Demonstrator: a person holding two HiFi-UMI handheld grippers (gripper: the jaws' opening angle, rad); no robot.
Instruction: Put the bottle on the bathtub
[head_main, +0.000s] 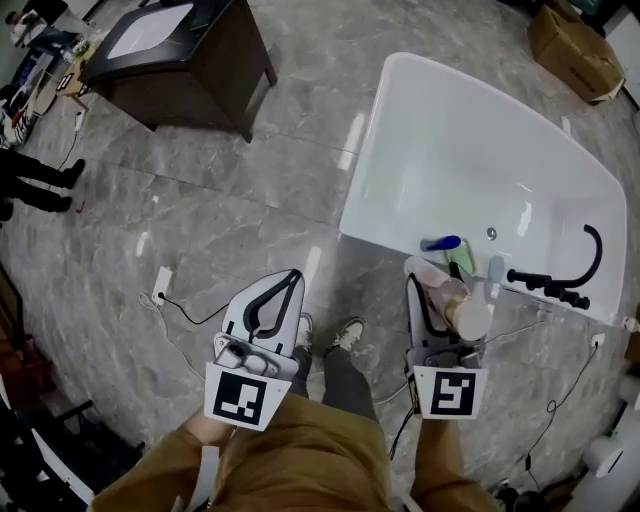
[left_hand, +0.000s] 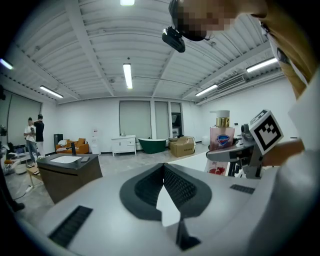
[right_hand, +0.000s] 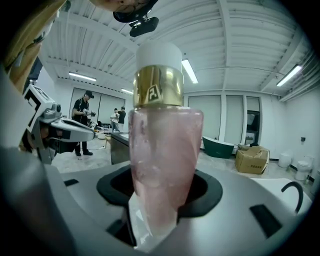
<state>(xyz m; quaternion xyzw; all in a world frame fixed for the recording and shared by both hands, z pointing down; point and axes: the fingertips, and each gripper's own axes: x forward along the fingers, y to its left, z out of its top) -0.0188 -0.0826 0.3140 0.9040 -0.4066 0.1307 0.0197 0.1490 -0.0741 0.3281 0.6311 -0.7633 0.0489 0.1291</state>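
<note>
A pink bottle with a gold collar and white cap is held in my right gripper, which is shut on it near the white bathtub's near rim. In the right gripper view the bottle stands upright between the jaws of the right gripper. My left gripper hangs over the floor to the left, shut and with nothing in it. In the left gripper view the left gripper shows its pads pressed together, and the bottle is seen off to the right.
A black faucet rises at the tub's near right end. A blue item and a green one lie on the tub rim. A dark vanity cabinet stands far left, a cardboard box far right. A power strip with cable lies on the floor.
</note>
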